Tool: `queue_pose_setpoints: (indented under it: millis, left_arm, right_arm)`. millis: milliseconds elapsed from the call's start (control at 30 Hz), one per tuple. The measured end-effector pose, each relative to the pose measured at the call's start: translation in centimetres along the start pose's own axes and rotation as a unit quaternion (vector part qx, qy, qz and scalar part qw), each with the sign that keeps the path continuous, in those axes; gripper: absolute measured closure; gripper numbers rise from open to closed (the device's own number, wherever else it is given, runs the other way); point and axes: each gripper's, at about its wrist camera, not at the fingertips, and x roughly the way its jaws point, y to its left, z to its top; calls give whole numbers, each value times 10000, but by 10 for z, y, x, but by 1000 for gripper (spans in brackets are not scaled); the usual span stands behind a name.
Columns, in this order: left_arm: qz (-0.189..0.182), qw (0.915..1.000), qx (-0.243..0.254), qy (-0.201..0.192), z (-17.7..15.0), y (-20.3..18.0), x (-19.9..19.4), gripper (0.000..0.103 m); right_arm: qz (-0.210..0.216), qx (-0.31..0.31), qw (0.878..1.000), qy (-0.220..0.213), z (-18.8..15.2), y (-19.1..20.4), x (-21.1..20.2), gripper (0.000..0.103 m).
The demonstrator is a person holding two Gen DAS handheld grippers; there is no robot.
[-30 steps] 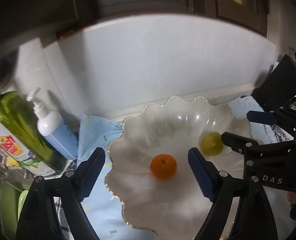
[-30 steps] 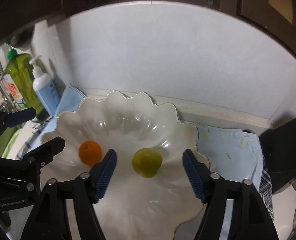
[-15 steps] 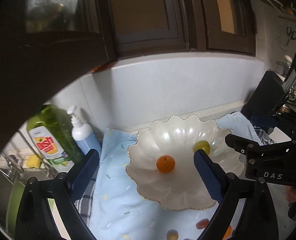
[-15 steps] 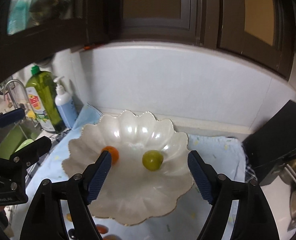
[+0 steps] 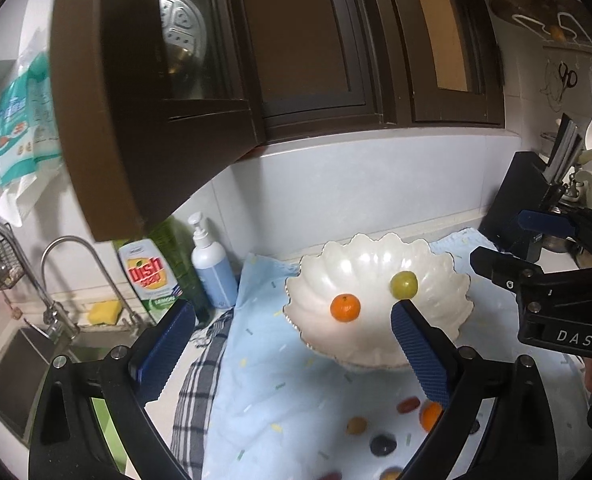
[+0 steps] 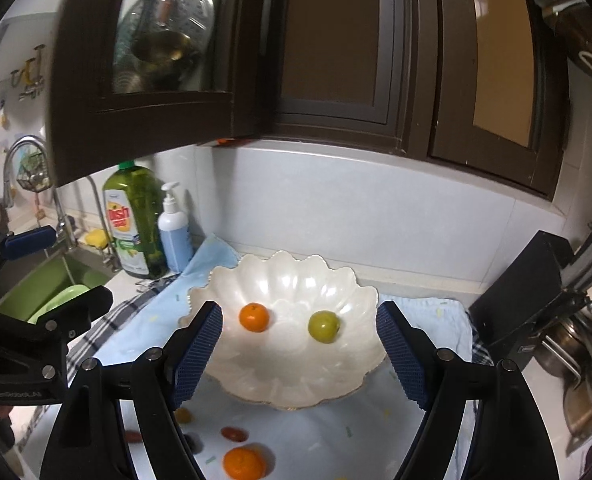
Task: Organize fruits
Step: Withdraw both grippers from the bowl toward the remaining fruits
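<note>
- Kitchen counter (image 6: 411, 280) under dark brown wall cupboards (image 6: 335, 60), with a pale blue cloth (image 5: 264, 360) spread across it.
- White scalloped bowl (image 6: 288, 384) sits on the cloth, holding a small orange (image 6: 254, 317) and a green fruit (image 6: 323, 326), well apart from each other.
- More small fruits lie on the cloth in front of the bowl, among them a second orange (image 6: 244, 462) and a reddish one (image 6: 234, 434).
- Green dish soap bottle (image 6: 134, 220) and a blue pump bottle (image 6: 174, 236) stand beside the sink (image 6: 52, 276) on the left.
- Left gripper (image 5: 292, 350) is empty, its jaws spreading wider.
- Right gripper (image 6: 297, 354) is empty too, jaws parted, with the bowl seen between them.
</note>
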Motion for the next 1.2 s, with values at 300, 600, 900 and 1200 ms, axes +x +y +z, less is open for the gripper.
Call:
queue_pose_setpoints:
  millis: [300, 600, 900, 1200]
  left_arm:
    - [-36, 10000, 41, -19, -24, 13, -35, 3]
    - [-337, 9992, 192, 47, -48, 30, -54, 3]
    - [-745, 9955, 571, 123, -78, 36, -61, 3]
    - [-1095, 9881, 1001, 412, -110, 36, -49, 9]
  right_arm:
    - [38, 19, 9999, -112, -17, 27, -33, 23]
    - [-106, 212, 9997, 51, -40, 57, -53, 23]
    - [-305, 527, 9977, 287, -74, 82, -65, 23]
    - [-553, 662, 9941, 655, -105, 102, -63, 23]
